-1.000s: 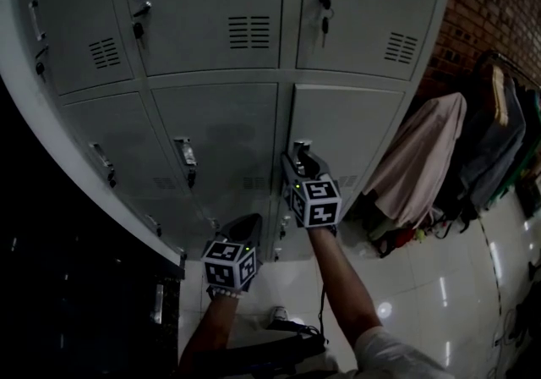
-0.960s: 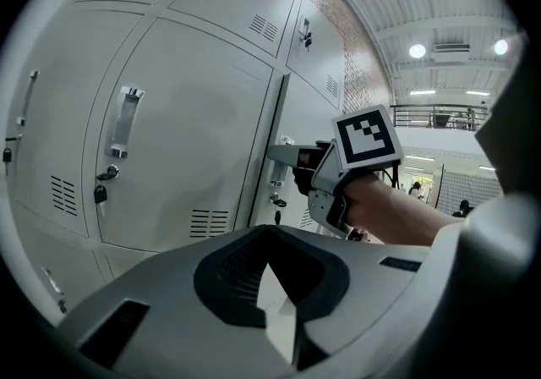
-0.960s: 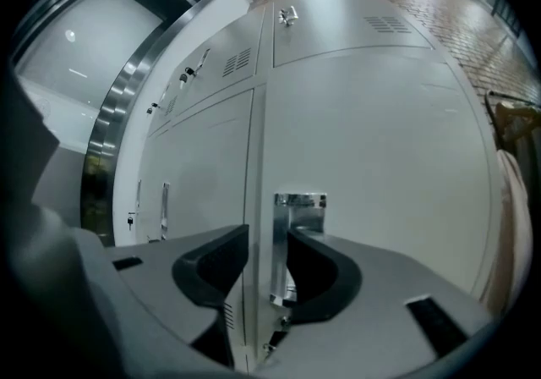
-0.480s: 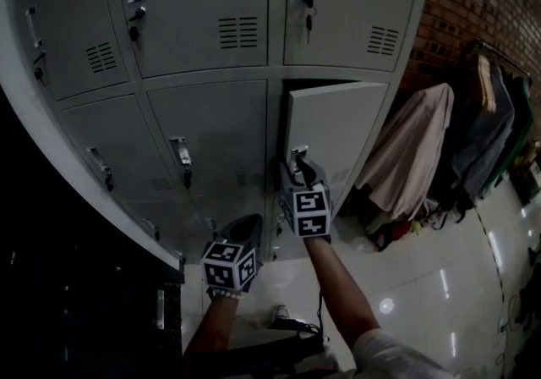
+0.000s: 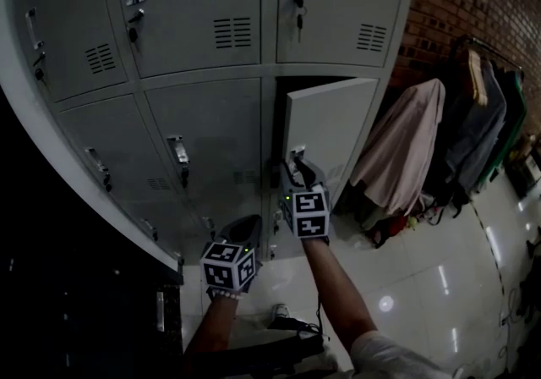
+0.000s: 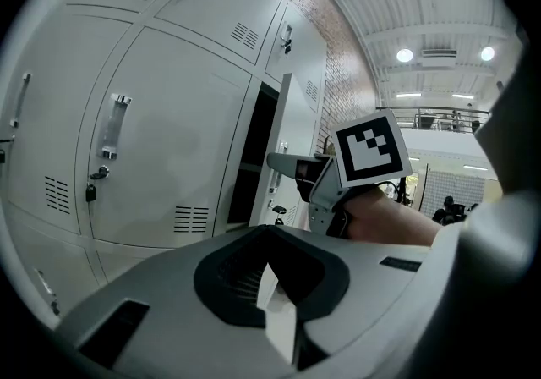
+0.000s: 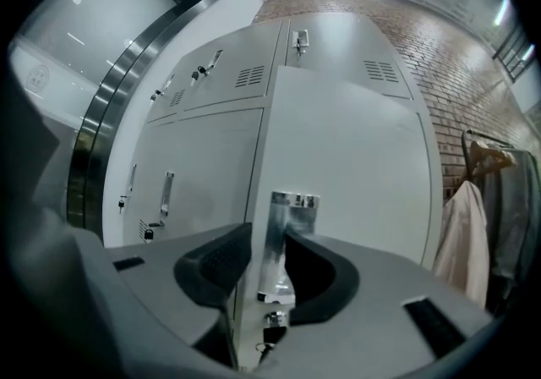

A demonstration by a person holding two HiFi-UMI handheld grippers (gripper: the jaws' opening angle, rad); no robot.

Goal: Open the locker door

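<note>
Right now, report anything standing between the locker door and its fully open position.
Nothing visible blocks the locker door in its swing. The right tool, whose jaws have just been closing, grips its handle. The beige garment hangs to the door's right, apart from it; it may matter near full swing.

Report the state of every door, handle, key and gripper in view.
locker door, ajar, swung partway out.
handle, clamped between the right gripper's jaws.
right gripper, closed on the handle; its jaws have just been closing.
left gripper, shut, holding nothing.
neighbouring doors, shut.
keys, hanging from the lock above.
</note>
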